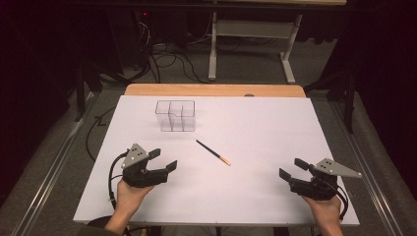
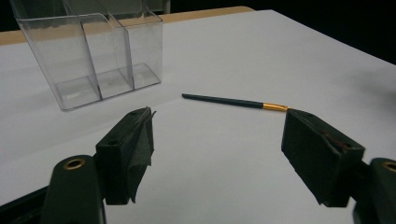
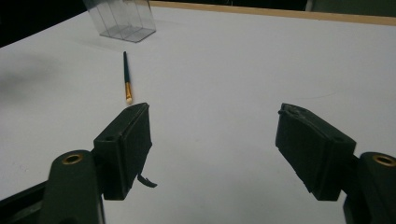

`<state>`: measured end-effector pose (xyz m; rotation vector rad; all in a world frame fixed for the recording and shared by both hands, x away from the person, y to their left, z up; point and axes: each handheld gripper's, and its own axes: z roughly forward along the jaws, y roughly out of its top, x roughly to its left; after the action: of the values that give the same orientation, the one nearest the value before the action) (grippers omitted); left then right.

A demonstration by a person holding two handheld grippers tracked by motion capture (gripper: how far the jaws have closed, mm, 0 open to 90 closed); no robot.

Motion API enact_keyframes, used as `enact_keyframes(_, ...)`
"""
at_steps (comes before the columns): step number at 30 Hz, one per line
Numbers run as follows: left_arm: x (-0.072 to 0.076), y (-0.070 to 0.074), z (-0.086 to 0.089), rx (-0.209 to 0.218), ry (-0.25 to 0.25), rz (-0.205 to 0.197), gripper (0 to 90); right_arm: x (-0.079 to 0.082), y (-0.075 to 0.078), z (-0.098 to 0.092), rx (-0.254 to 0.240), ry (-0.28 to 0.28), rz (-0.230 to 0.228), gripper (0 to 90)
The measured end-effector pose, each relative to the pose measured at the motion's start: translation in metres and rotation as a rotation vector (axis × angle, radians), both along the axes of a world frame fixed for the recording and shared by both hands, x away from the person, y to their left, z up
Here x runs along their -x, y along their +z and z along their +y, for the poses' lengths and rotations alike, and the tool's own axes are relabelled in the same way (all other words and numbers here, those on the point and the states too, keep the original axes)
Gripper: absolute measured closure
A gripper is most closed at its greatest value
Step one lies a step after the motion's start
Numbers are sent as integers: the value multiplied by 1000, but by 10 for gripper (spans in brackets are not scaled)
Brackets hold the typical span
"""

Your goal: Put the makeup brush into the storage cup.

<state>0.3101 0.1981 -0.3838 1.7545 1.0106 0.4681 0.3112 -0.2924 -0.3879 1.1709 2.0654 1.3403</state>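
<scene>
Tool in my left hand gapes wide, empty, near left bench edge; right tool same. Brush lies mid-bench, clear organizer toward far edge. Approach low, straddle dark handle crosswise, close gently.

Between my two claws, a slim dark brush with a gold ferrule and pale tip lies flat, diagonal, on the white table, near the upright clear three-compartment plastic organizer.
</scene>
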Motion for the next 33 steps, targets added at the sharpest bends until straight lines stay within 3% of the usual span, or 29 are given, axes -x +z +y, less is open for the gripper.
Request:
enact_keyframes(20,-4,3,1,32,-8,12,248,1,0,-1,-10,0,-3,281)
enact_keyframes(33,-10,19,-4,37,-32,-5,246,1,1,-2,-14,0,-4,281)
